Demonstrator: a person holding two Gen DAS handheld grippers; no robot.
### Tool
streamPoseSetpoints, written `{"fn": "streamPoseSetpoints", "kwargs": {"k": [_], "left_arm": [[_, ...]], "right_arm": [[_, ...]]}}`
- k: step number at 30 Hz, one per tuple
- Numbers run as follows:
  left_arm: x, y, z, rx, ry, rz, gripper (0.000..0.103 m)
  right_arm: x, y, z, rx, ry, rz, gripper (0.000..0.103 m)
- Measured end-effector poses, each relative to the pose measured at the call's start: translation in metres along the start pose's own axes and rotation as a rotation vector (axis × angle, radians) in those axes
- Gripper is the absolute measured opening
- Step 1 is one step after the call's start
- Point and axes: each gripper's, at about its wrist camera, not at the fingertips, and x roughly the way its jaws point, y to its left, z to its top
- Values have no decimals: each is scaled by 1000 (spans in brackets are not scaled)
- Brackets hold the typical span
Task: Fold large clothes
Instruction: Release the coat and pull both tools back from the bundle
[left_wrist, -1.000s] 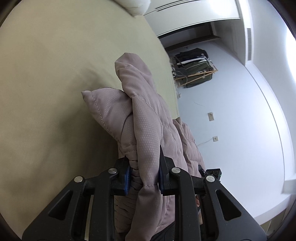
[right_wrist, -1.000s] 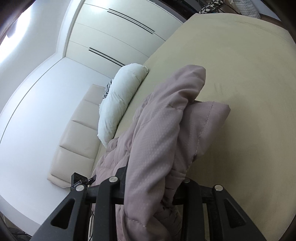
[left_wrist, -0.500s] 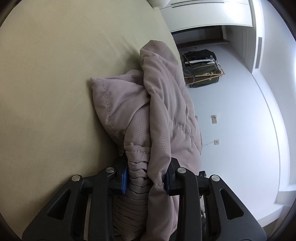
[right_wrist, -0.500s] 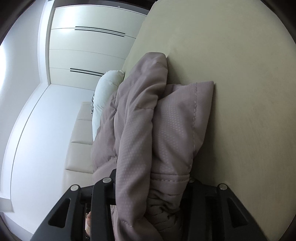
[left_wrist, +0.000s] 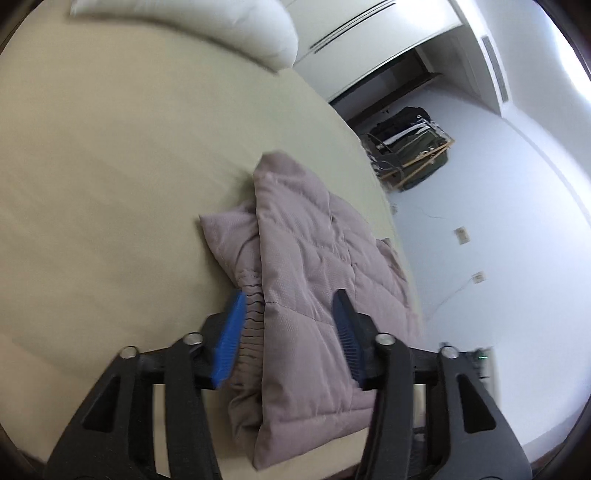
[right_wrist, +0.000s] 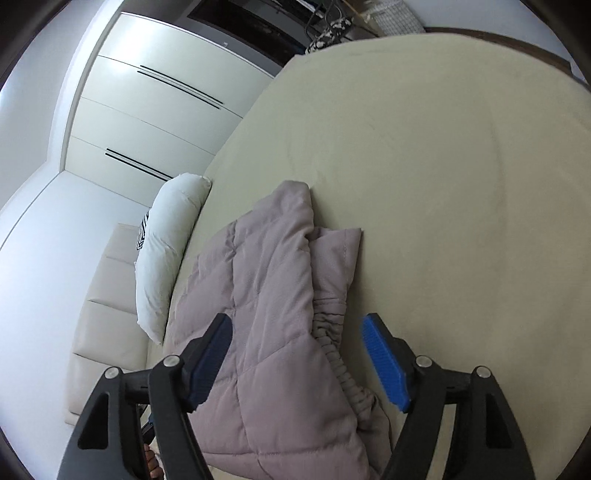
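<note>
The fold looked almost finished at this moment. The quilted jacket (left_wrist: 314, 266) lay on the bed (left_wrist: 110, 166), doubled over itself, with one padded layer on top of another, and no part of it hung in the air. The left tool (left_wrist: 288, 332) was opening its jaws; the cloth was between the blue pads (left_wrist: 229, 339) but they did not press on it, so the jacket was released on that side. The right tool (right_wrist: 295, 354) was opening too, wider, with the same garment (right_wrist: 273, 295) lying loose between its fingers. What was left, in my judgement, was to draw both tools back and perhaps to flatten or fold the bundle one more time, because it was bulky and uneven.

The jacket was dusty mauve, puffy, with stitched squares and a fine dotted weave. An elastic gathered hem showed just beside the inner finger of each tool. One corner stuck out ahead of the tools, toward the middle of the bed. A white pillow (right_wrist: 170, 251) lay well ahead and to the left of the right tool, at the edge of the bed.
</note>
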Motion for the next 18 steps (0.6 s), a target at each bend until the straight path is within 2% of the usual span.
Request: {"fn": "streamPoseSetpoints", "kwargs": {"k": [3, 5, 7, 10, 12, 15, 18], "left_arm": [[-28, -37, -15, 153, -105, 145, 60], [-32, -75, -23, 254, -162, 227, 70], [-30, -104, -33, 352, -195, 252, 73], [4, -143, -44, 471, -140, 252, 78], [34, -158, -45, 493, -99, 223, 78], [81, -164, -38, 478, -24, 227, 78], [124, -141, -20, 378, 63, 268, 78]], "right_arm": [[-27, 31, -11, -92, -68, -57, 86], [-36, 58, -19, -181, -102, -98, 89], [-36, 89, -32, -285, -118, -106, 90], [-17, 125, -52, -362, -66, -19, 90], [4, 135, -61, -353, -10, 39, 90], [39, 136, -66, -289, 79, 141, 90], [73, 121, -60, -192, 147, 139, 90]]}}
